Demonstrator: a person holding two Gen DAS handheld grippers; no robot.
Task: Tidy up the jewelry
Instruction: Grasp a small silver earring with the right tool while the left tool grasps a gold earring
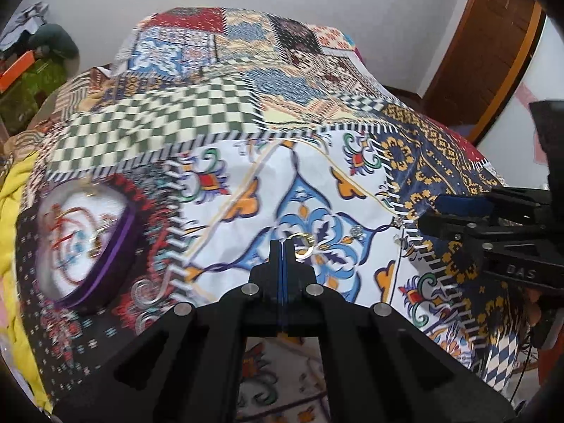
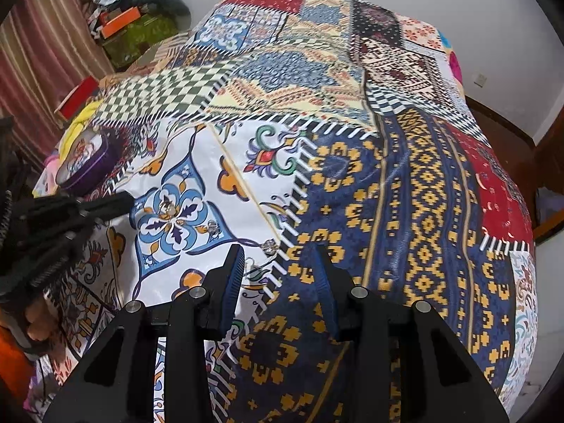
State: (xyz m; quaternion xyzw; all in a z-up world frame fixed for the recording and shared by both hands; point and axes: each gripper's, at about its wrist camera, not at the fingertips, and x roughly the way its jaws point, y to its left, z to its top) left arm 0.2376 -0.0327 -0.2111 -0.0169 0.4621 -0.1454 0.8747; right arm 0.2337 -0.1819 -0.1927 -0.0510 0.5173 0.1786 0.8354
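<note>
My left gripper (image 1: 282,246) is shut, its tips just left of a small gold ring (image 1: 304,245) that lies on the blue flower print of the patchwork cloth (image 1: 246,176). In the right wrist view the ring (image 2: 165,208) lies a little apart from the left gripper (image 2: 128,197), so nothing seems held. Two sparkly studs (image 1: 356,231) (image 1: 398,222) lie further right. My right gripper (image 2: 278,275) stands open above the cloth near one stud (image 2: 269,246). A round purple jewelry box (image 1: 88,243) sits at the left, with several pieces inside.
The cloth covers a bed that drops away at the right edge (image 2: 511,246). Yellow fabric (image 1: 14,218) lies beside the box. Clutter and an orange box (image 2: 118,24) stand at the far left by a striped curtain (image 2: 42,53). A wooden frame (image 1: 493,46) stands at the right.
</note>
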